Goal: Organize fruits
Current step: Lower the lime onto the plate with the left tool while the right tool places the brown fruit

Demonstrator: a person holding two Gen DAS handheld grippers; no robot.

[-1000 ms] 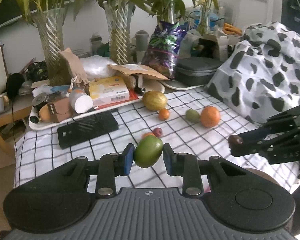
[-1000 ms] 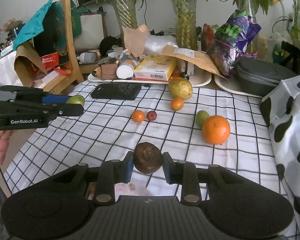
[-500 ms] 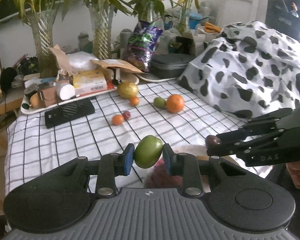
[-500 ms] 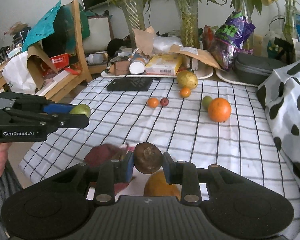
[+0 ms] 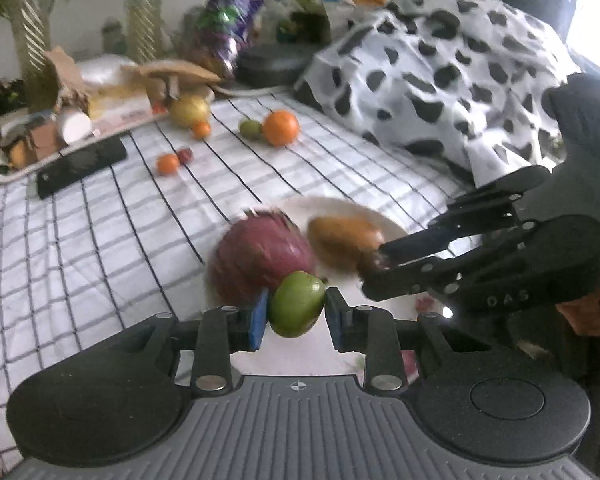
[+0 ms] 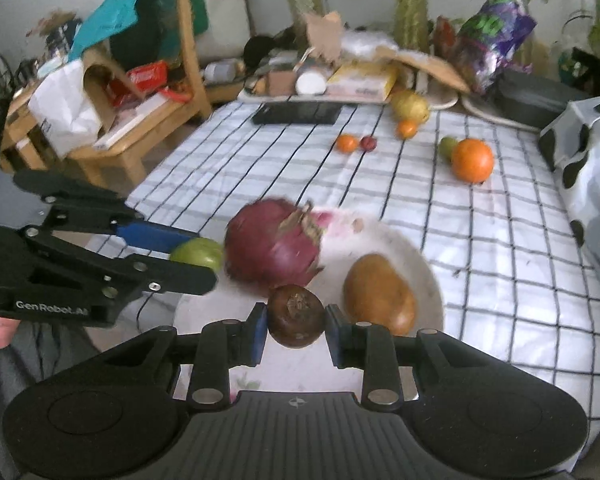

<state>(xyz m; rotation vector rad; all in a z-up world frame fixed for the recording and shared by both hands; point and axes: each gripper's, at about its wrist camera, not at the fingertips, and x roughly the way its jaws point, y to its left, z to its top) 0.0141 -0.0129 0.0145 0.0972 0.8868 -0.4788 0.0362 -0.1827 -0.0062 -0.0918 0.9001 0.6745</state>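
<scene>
Checked cloth covers the surface (image 6: 480,240), where a white plate (image 6: 428,276) near its front edge carries a dragon fruit (image 6: 272,246) and a brown mango (image 6: 378,294). Above the plate, a green fruit (image 5: 297,304) is clamped in the left claw (image 5: 296,312), and a dark brown fruit (image 6: 296,311) is clamped in the right claw (image 6: 296,320). Further back, an orange (image 6: 472,160) and smaller fruits are scattered on the cloth.

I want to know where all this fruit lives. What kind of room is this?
Probably a lived-in room at someone's home. A table under a checked cloth holds loose fruit like an orange, tall vases of leafy stalks stand behind, and a wooden shelf is piled with household clutter.
</scene>
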